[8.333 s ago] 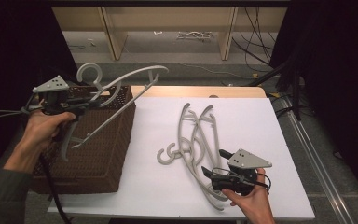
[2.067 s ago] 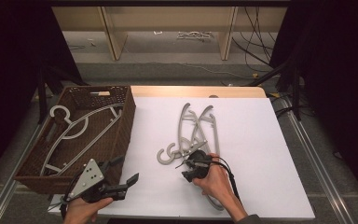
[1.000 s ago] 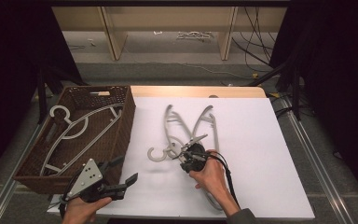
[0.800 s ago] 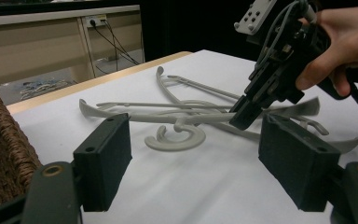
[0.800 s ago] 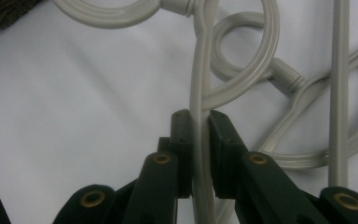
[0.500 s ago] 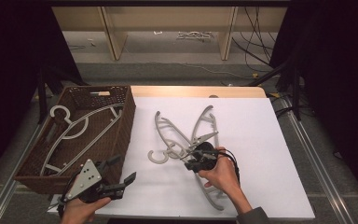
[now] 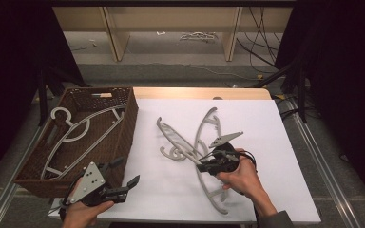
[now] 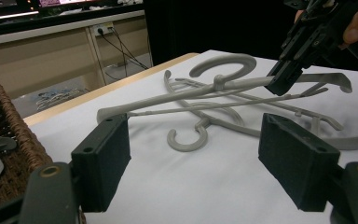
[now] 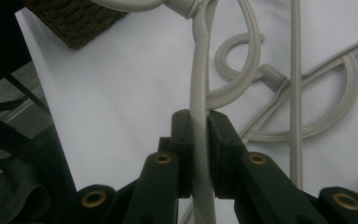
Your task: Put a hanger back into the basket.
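Note:
My right gripper (image 7: 203, 164) is shut on one arm of a grey plastic hanger (image 7: 177, 138), which is held just above the white table (image 7: 266, 128); its hook (image 7: 171, 153) points toward me. In the right gripper view both jaws clamp that hanger's arm (image 9: 199, 70). A second grey hanger (image 7: 206, 128) lies on the table under it. My left gripper (image 7: 126, 172) is open near the front edge, beside the wicker basket (image 7: 129, 118). Its jaws (image 8: 200, 163) hold nothing and face the held hanger (image 8: 191, 93) and the right gripper (image 8: 289, 70).
Another grey hanger (image 7: 78, 133) lies flat inside the basket at the left of the table. A wooden strip (image 7: 199, 92) runs along the table's far edge. Beyond it is a low shelf unit with cables (image 7: 261, 28) on the floor.
My right gripper has closed on the hanger and swung its free end leftward. The hanger my left gripper held over the basket now lies in it, and that gripper is open by the front edge.

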Available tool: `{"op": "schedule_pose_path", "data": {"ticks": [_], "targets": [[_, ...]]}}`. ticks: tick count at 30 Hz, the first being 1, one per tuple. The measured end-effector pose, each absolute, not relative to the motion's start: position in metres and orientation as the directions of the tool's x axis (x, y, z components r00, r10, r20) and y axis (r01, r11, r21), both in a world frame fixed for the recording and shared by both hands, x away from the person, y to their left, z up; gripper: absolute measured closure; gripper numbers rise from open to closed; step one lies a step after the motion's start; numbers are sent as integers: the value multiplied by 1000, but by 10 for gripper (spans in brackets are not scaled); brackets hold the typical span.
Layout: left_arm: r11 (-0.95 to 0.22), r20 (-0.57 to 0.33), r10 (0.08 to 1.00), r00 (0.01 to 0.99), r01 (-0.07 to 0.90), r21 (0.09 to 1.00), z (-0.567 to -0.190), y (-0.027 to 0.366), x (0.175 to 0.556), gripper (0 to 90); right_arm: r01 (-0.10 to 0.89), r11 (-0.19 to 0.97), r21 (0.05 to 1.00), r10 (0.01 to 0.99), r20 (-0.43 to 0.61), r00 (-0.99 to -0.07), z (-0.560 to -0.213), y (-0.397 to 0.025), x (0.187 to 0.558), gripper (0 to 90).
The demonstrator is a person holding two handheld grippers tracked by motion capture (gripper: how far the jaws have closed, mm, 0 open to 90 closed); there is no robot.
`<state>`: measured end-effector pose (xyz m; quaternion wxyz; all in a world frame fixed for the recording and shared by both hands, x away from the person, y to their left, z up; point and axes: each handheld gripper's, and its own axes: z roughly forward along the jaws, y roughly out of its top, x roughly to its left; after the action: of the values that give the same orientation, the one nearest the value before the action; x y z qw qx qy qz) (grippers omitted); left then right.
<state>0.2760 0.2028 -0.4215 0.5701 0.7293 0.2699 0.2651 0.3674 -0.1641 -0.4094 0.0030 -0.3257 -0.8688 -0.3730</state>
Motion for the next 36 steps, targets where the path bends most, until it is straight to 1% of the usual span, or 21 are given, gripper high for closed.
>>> {"op": "schedule_pose_path", "data": {"ticks": [2, 6, 8, 14, 19, 20, 23, 25, 27, 29, 31, 36], "targets": [[-208, 71, 690, 721, 104, 973, -420, 199, 280, 247, 569, 501, 653, 562, 254, -787, -407, -168, 366, 823], [-238, 87, 683, 725, 108, 965, -414, 191, 285, 246, 573, 482, 663, 543, 287, -789, -405, -172, 365, 823], [-245, 89, 680, 728, 112, 963, -411, 187, 290, 246, 568, 477, 670, 540, 286, -791, -402, -175, 363, 824], [-346, 136, 648, 750, 131, 929, -407, 165, 304, 235, 552, 483, 680, 522, 283, -805, -398, -179, 357, 824], [-411, 177, 612, 771, 119, 904, -405, 147, 316, 234, 548, 483, 683, 502, 297, -813, -394, -182, 350, 824], [-438, 208, 603, 771, 101, 893, -404, 143, 320, 233, 542, 485, 686, 502, 289, -815, -394, -182, 349, 824], [-469, 214, 583, 784, 110, 876, -404, 132, 329, 217, 537, 496, 682, 486, 294, -823, -394, -183, 345, 824], [-491, 235, 568, 788, 96, 866, -405, 126, 335, 218, 528, 501, 686, 479, 288, -829, -394, -184, 344, 824], [-506, 234, 550, 802, 96, 857, -406, 118, 341, 219, 524, 502, 688, 473, 289, -832, -393, -186, 342, 824], [-531, 253, 528, 811, 83, 843, -407, 113, 347, 225, 528, 502, 685, 467, 300, -832, -392, -187, 339, 824], [-546, 261, 511, 819, 75, 834, -409, 107, 350, 251, 513, 505, 695, 455, 291, -842, -392, -188, 338, 824], [-598, 292, 436, 851, 31, 801, -411, 98, 355, 268, 502, 522, 690, 432, 294, -853, -392, -187, 334, 824]]}}
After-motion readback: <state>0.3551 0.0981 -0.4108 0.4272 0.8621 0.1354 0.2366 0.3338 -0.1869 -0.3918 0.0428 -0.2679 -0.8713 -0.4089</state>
